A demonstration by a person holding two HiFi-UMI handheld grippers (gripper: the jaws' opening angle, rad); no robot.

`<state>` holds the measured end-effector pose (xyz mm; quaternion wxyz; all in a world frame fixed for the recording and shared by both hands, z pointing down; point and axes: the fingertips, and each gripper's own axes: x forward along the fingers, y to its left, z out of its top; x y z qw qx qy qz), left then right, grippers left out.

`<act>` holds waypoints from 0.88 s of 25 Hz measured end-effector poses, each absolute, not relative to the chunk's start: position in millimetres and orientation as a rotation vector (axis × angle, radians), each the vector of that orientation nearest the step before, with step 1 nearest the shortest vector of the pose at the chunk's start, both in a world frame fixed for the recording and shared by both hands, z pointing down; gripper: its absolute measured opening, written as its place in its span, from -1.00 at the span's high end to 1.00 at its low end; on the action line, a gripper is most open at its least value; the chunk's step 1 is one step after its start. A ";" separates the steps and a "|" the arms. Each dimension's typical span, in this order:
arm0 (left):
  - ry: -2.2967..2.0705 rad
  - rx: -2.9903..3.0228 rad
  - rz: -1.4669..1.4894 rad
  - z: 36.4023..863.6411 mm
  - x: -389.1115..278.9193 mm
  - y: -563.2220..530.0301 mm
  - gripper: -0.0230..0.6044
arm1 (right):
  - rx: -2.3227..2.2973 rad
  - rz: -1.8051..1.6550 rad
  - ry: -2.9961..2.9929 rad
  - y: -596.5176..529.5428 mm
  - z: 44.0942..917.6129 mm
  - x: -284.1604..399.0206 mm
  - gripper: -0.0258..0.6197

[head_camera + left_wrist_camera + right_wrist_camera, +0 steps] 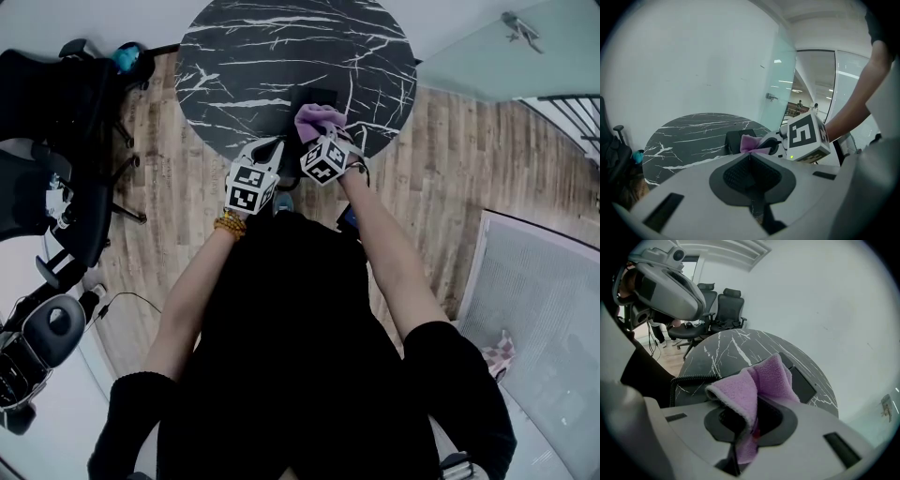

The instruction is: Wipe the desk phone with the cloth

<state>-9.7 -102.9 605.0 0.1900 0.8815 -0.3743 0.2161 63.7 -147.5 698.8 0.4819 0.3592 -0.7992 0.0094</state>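
Closest to me, on the near side of the phone, are my two tools. The left gripper (750, 157) is squeezed shut with nothing in it. It hangs just beside the phone's left near corner, by the table's edge, and has no job yet.

The right gripper (752, 420) is clamped on the cloth (759, 380). The purple cloth sticks up and forward out of the jaws in a soft fold.

The phone (804, 383) lies right past that fold, a bit to the right of the jaws and lower. From the head view the cloth (317, 117) sits over the phone's (314, 97) near end. I cannot tell if it touches.

So the right gripper is the nearer one, and it has the cloth. I think the phone's long side runs away from me, toward the middle of the table (244, 56). The wipe should go down and then forward along it.

The curly cord (689, 378) lies to the phone's left. The cloth could catch on it.

Far to the phone's left, off the table, stand black chairs (726, 310).
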 end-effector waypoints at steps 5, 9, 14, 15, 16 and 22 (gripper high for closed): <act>-1.049 2.479 0.613 604.9 -8.5 -100.5 0.88 | 0.859 0.035 -1.946 -142.0 701.4 62.6 0.74; -1.046 2.480 0.617 606.8 -8.2 -98.6 0.88 | 0.847 0.042 -1.945 -137.6 704.3 60.9 0.74; -1.043 2.482 0.621 607.4 -7.9 -97.6 0.88 | 0.818 0.054 -1.944 -129.5 707.5 58.6 0.74; -1.042 2.483 0.622 607.2 -7.9 -97.8 0.88 | 0.813 0.056 -1.943 -128.3 708.6 58.4 0.74; -1.042 2.484 0.622 607.1 -7.7 -97.9 0.88 | 0.808 0.058 -1.943 -127.2 709.6 58.2 0.74; -1.030 2.491 0.624 607.3 -3.5 -96.0 0.88 | 0.773 0.086 -1.950 -119.8 712.7 56.4 0.74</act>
